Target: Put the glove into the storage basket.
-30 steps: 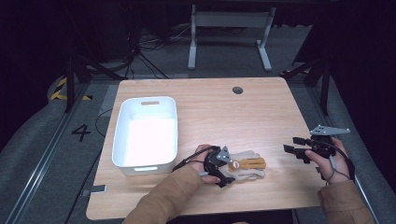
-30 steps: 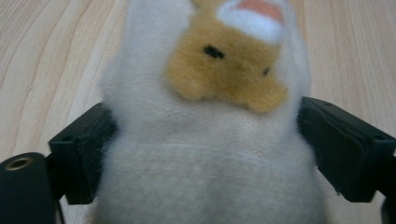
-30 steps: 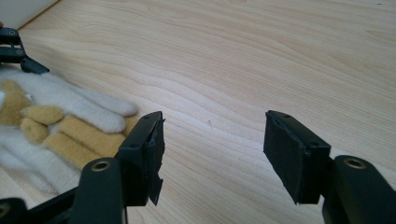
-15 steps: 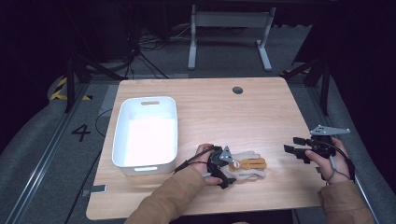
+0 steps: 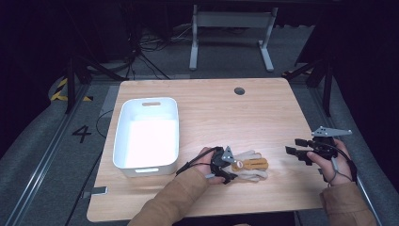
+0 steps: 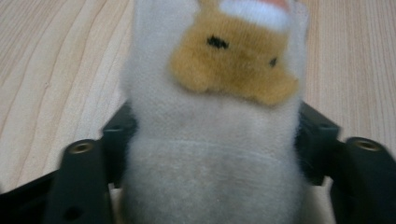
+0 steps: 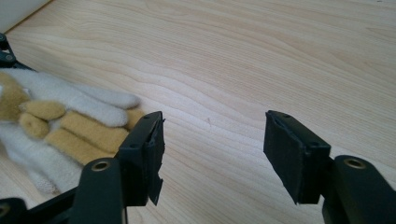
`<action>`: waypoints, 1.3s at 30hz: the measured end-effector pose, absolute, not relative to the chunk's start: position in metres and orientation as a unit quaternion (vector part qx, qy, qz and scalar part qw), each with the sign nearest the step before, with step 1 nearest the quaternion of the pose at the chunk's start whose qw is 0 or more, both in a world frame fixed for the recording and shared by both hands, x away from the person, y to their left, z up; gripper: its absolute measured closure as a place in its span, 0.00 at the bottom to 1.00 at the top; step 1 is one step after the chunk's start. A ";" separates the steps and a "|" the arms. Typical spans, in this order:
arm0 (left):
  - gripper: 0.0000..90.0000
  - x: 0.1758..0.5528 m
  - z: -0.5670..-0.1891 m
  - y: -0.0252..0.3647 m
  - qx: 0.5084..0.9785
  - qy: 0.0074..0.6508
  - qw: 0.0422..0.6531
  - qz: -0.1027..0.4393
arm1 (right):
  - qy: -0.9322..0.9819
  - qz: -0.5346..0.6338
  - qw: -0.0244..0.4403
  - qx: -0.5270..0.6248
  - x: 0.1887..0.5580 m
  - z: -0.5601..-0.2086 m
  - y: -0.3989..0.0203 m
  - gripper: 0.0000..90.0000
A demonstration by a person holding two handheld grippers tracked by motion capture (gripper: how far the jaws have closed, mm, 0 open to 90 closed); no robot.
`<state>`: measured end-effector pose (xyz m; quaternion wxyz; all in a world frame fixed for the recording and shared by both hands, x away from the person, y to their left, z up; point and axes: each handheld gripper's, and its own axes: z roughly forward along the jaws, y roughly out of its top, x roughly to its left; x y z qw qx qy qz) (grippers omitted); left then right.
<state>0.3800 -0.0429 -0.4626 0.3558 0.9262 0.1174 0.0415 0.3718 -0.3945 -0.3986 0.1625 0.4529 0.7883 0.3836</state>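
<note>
A fuzzy white glove [image 5: 251,165] with tan fingers and a tan bear face lies on the wooden table [image 5: 226,113] near its front edge. My left gripper [image 5: 231,168] sits at the glove's cuff. Its jaws have just been closing, and in the left gripper view the glove [image 6: 210,140] bulges between the two black pads of my left gripper [image 6: 212,135], which press its sides. My right gripper [image 5: 295,148] hovers open to the right of the glove. In the right gripper view my right gripper [image 7: 212,149] has bare wood between its jaws, with the glove [image 7: 60,121] off to the left.
A white plastic bin [image 5: 120,136] stands on the left half of the table, close to my left hand. A round cable hole [image 5: 239,91] marks the far side. Beyond the table are a dark floor and a metal stand [image 5: 230,28].
The left gripper's jaws have drawn in around the glove's cuff. Both hands have kept their places, and the glove has not shifted.
</note>
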 end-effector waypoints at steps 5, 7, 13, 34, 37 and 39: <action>0.69 0.379 -0.460 -0.042 0.927 0.124 0.351 0.042 | 0.789 0.383 0.164 0.451 0.372 -0.399 -0.394 0.43; 0.74 0.378 -0.459 -0.042 0.928 0.128 0.348 0.044 | 0.790 0.384 0.163 0.450 0.372 -0.399 -0.394 0.43; 0.79 0.378 -0.460 -0.042 0.925 0.132 0.354 0.041 | 0.788 0.384 0.162 0.453 0.372 -0.399 -0.394 0.43; 0.80 0.382 -0.457 -0.039 0.918 0.164 0.362 0.009 | 0.785 0.385 0.163 0.456 0.373 -0.400 -0.398 0.44; 0.80 0.383 -0.456 -0.038 0.914 0.171 0.368 0.004 | 0.785 0.386 0.162 0.457 0.372 -0.399 -0.398 0.44; 0.80 0.383 -0.454 -0.037 0.912 0.173 0.371 0.001 | 0.785 0.386 0.163 0.457 0.372 -0.399 -0.399 0.44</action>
